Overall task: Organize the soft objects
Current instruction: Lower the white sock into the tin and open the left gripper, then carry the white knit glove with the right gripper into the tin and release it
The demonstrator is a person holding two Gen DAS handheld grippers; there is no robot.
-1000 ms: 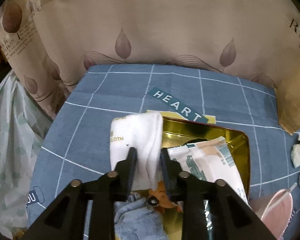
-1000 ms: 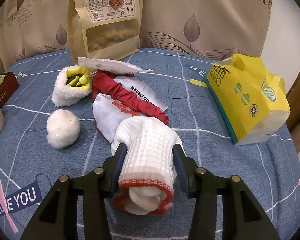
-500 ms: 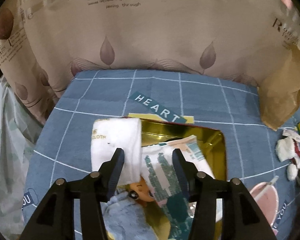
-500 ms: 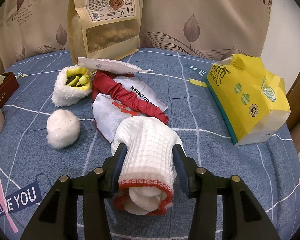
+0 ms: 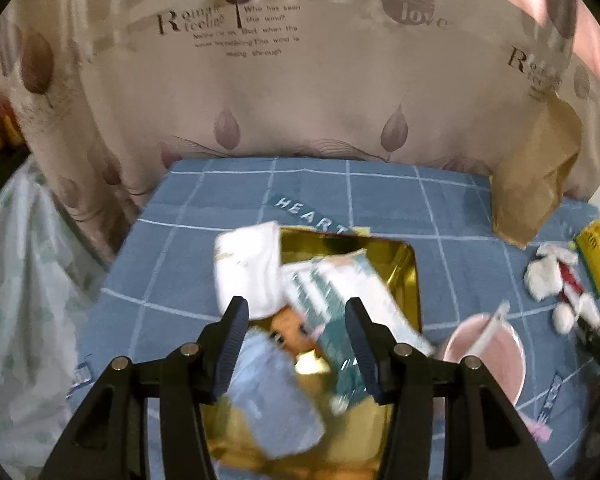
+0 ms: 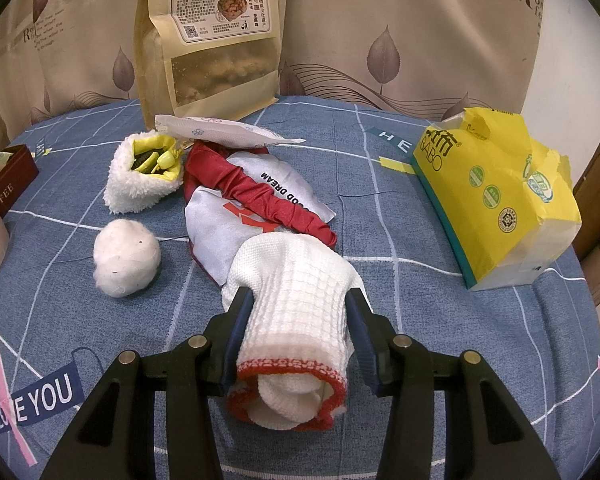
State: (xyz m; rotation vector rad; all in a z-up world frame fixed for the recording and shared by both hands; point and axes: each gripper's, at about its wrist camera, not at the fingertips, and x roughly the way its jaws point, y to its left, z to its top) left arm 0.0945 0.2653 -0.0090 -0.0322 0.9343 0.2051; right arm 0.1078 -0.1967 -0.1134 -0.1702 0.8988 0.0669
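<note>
Two grippers: left gripper [image 5: 296,340] gapes empty above the gold metal tin [image 5: 414,280]; right gripper [image 6: 296,332] clamps the white knitted red-cuffed glove [image 6: 292,292], which probably goes next to the tin, at nine o'clock.

The left gripper [image 5: 296,312], which a second earlier pinches the white folded cloth [image 5: 249,270], now has its jaws spread wide with nothing between the pads. The cloth lies released at the upper left corner of the gold tray [image 5: 410,264], draped over its rim and against the teal-printed packet [image 5: 332,300]. The left wrist view has pulled back and up: the tray and its contents sit smaller and lower in the frame, more of the leaf-print curtain [image 5: 300,100] fills the top, and the pink bowl [image 5: 500,356] and the white fluffy items [image 5: 544,280] at right have come into fuller sight.
</note>
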